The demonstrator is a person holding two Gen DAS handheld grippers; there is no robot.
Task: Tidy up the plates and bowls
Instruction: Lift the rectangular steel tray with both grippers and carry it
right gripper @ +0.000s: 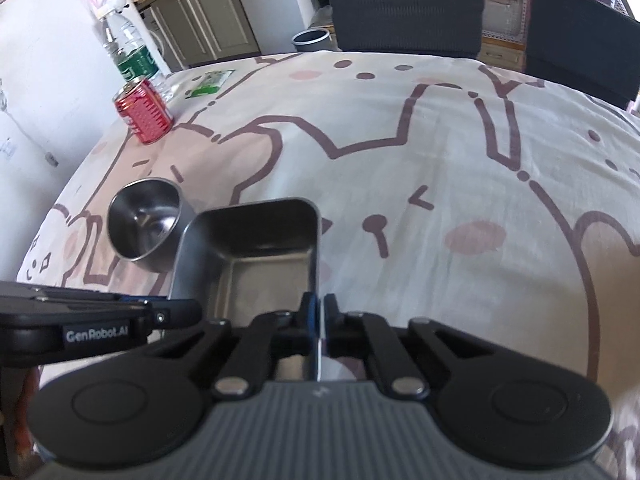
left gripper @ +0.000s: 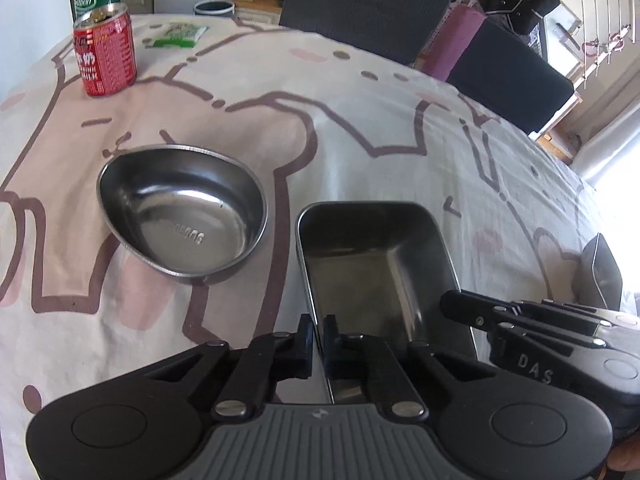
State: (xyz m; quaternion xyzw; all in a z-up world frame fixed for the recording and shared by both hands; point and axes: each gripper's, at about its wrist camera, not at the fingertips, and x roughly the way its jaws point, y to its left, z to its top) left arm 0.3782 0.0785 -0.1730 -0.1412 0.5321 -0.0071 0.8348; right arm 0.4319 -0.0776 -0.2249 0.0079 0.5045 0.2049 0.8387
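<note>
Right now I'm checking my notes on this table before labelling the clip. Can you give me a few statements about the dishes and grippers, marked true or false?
1. The left gripper is shut on the left wall of the rectangular steel tray. True.
2. The right gripper hangs open above the tray. False: it is shut on the tray's right wall.
3. The round steel bowl sits inside the tray. False: it rests on the tablecloth left of the tray.
4. A red can stands upright at the far left. True.
5. The bowl holds food. False: it is empty.
</note>
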